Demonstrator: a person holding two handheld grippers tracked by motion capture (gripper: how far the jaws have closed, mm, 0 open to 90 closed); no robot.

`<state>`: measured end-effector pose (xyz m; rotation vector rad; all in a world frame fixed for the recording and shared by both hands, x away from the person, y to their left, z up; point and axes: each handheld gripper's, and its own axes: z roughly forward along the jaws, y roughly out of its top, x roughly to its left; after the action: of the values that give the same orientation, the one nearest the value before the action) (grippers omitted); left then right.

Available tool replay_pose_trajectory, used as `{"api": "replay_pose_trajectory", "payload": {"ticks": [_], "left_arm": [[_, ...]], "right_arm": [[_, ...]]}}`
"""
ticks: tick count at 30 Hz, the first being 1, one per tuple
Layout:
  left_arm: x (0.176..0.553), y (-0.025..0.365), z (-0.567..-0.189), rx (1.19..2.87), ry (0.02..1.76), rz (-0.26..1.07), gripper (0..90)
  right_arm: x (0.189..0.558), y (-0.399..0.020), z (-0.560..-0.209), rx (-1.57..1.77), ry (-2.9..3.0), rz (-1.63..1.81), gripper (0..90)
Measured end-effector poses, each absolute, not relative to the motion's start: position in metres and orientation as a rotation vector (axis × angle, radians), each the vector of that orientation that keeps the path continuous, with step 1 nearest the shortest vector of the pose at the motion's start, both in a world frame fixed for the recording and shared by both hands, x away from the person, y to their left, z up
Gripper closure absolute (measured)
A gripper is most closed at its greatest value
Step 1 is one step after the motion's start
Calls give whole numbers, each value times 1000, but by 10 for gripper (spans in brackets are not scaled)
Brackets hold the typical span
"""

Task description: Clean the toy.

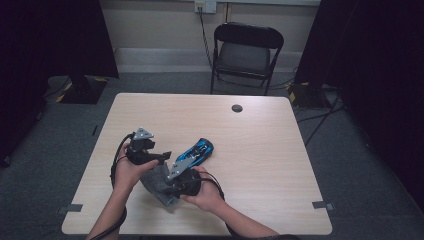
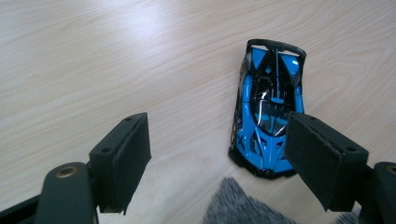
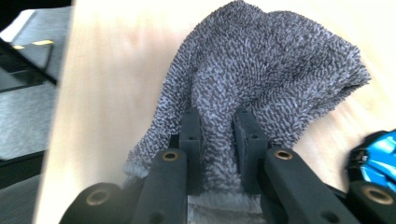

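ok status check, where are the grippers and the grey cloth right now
Right gripper shut on grey cloth. Left gripper open, empty, over the table. Blue toy car beside the cloth, just ahead of left jaws.

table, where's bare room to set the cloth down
The table is bare along its whole right side, from the toy car out to the right edge, and across the far half around the round hole. The near left is crowded: the left gripper, the right gripper shut on the cloth, and the car close beside them.

Cloth on table, toy car behind.
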<state>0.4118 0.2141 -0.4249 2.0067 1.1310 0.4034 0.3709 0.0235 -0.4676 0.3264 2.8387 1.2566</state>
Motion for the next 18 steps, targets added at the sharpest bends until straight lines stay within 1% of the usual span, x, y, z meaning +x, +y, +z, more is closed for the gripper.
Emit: {"api": "replay_pose_trajectory", "payload": {"ticks": [5, 11, 16, 18], "left_arm": [[407, 220, -429, 1988, 1147, 399, 225], [401, 227, -434, 1991, 1164, 398, 226], [395, 233, -435, 1989, 1174, 403, 230], [392, 235, -435, 1983, 1179, 403, 238]], "right_arm": [[378, 31, -471, 366, 2815, 1183, 759], [387, 36, -476, 438, 2802, 1185, 745], [387, 41, -477, 458, 2785, 1168, 743], [388, 42, -478, 468, 2781, 1167, 712]]}}
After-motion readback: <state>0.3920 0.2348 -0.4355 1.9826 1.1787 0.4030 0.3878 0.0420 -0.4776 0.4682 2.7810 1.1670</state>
